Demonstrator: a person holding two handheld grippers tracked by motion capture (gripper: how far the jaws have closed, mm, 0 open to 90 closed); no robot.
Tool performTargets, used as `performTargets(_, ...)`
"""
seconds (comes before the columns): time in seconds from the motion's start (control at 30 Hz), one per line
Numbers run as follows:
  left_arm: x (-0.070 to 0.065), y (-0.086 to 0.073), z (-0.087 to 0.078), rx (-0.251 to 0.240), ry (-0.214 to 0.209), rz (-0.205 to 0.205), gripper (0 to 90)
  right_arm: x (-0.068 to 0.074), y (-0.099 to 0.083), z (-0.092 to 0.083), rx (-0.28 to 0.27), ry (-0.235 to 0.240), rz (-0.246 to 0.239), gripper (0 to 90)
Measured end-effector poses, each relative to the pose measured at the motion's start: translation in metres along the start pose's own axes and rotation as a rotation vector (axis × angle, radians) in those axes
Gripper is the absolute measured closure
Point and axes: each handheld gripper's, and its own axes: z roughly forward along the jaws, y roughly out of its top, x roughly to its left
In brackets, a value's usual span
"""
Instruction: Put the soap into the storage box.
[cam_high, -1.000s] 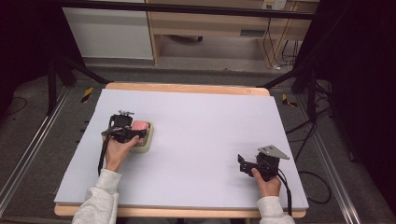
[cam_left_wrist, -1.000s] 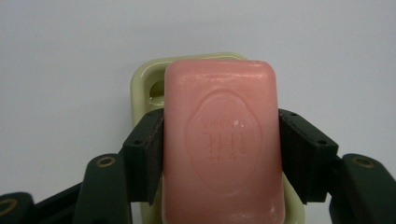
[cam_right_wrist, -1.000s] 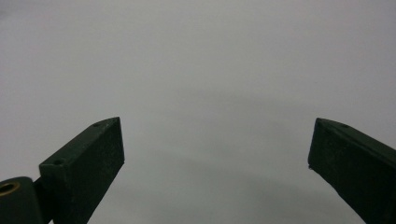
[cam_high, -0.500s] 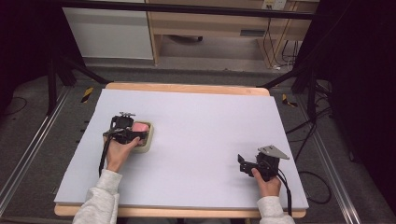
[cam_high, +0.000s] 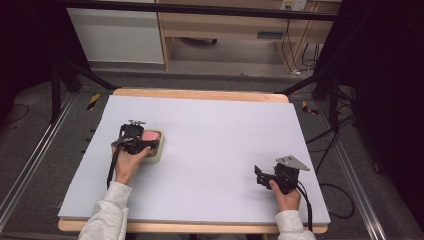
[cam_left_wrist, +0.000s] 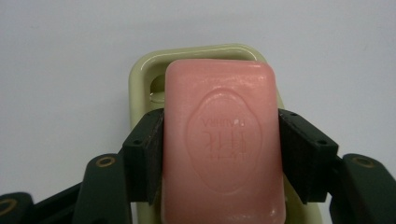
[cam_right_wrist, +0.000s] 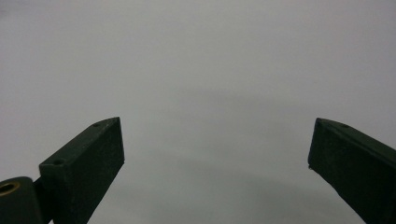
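The left gripper (cam_left_wrist: 223, 140) is clamping a pink soap bar (cam_left_wrist: 223, 144), its two black jaws pressing flat against the bar's long sides; the bar is showing an embossed oval with lettering on its top face; it is sitting over a pale green soap dish (cam_left_wrist: 144, 74), the dish rim showing past the bar's far end and along both sides; whether the bar is resting in the dish or lifted just clear of it is hard to tell from this angle. In the high view the left gripper (cam_high: 134, 141) is sitting at the left part of the table, the person's left hand (cam_high: 127, 165) wrapping its handle, the soap bar (cam_high: 150, 136) showing pink just beside the gripper body and the soap dish (cam_high: 156, 155) lying under it on the light grey table (cam_high: 215, 135); a grey sleeve (cam_high: 107, 215) is coming in from the bottom edge.

The right gripper (cam_right_wrist: 217, 154) is standing wide open, its jaws well apart with nothing between them, looking at bare grey surface; in the high view the right gripper (cam_high: 262, 175) is resting low at the right front of the table, well apart from the soap and dish, the right hand (cam_high: 286, 196) holding it from behind, its grey three-cornered plate on top and its cable trailing off toward the table edge.
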Motion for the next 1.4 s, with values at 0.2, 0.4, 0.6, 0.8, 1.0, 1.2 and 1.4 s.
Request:
performTargets(0.2,-0.002,-0.001,0.002,0.004,0.006,0.006,36.9,0.000,0.000,0.000,0.000,0.002,0.003,4.0)
performTargets(0.4,-0.002,-0.001,0.002,0.007,0.012,0.012,36.8,0.000,0.000,-0.001,0.000,0.002,0.001,4.0)
performTargets(0.6,0.000,0.000,-0.005,-0.030,-0.017,-0.011,35.5,0.000,0.000,-0.001,-0.001,0.003,0.001,4.0)
performTargets(0.8,0.000,0.003,-0.016,-0.077,-0.039,-0.001,32.5,0.000,0.000,-0.001,-0.002,0.002,0.001,4.0)
performTargets(1.0,-0.001,0.001,-0.026,-0.104,-0.053,0.012,29.1,0.000,0.000,-0.002,-0.004,-0.001,0.004,4.0)
performTargets(1.2,-0.005,-0.003,-0.039,-0.152,-0.089,0.035,27.1,-0.001,0.000,-0.002,-0.005,-0.005,0.009,4.0)
performTargets(1.4,-0.007,-0.012,-0.048,-0.211,-0.140,0.053,25.2,-0.001,-0.001,-0.002,-0.005,-0.011,0.010,4.0)
